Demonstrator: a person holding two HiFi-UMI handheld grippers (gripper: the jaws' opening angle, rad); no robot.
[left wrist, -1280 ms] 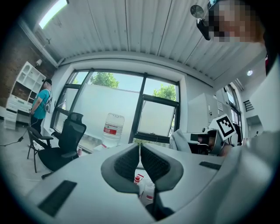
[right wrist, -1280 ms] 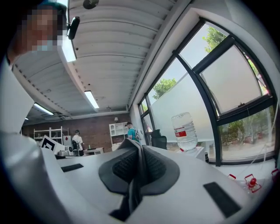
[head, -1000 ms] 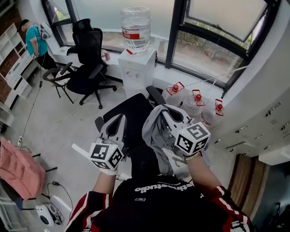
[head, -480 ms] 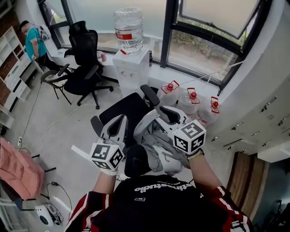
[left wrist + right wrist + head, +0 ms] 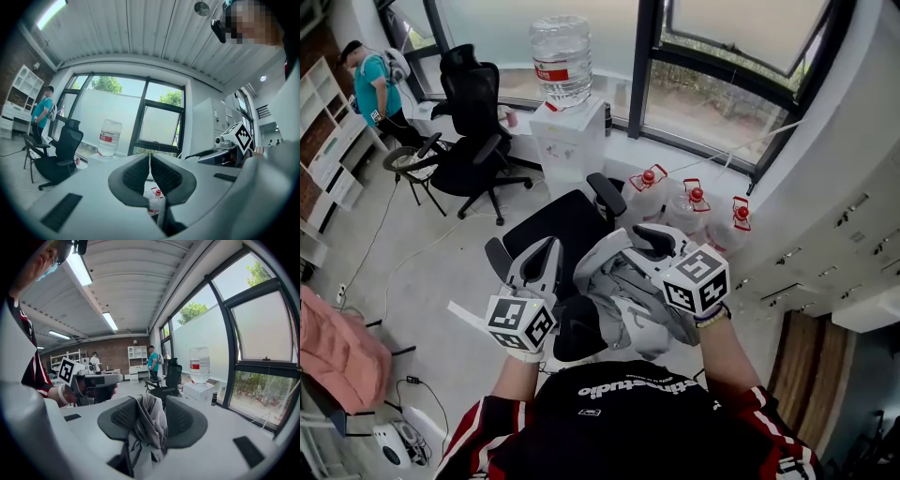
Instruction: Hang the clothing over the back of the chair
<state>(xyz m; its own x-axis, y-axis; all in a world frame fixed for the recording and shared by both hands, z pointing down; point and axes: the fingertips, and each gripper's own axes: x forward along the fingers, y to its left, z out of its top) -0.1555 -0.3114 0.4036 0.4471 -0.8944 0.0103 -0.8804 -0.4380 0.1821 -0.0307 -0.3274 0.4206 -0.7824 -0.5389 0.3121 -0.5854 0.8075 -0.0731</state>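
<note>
The black office chair [image 5: 551, 228] stands right in front of me, its dark back [image 5: 577, 329] nearest. The grey clothing [image 5: 630, 302] lies bunched over the right part of that back. My right gripper [image 5: 630, 246] is above it; its jaws have just been opening and now stand apart. In the right gripper view the clothing [image 5: 151, 422] still hangs between the pads, draped against the left pad [image 5: 123, 417]. To the left, over the chair's seat, my left gripper [image 5: 540, 259] points level with its jaws together and nothing between them, as the left gripper view [image 5: 150, 162] shows.
A white water dispenser [image 5: 569, 141] with a bottle on top stands by the window behind the chair. Three red-capped water bottles [image 5: 692, 212] sit on the floor at the right. A second black chair [image 5: 474, 127] and a person in teal [image 5: 375, 89] are at far left.
The right gripper has sunk a little and its jaws have opened. The clothing has dropped from a raised bundle onto the chair's back. The left gripper stays shut.
</note>
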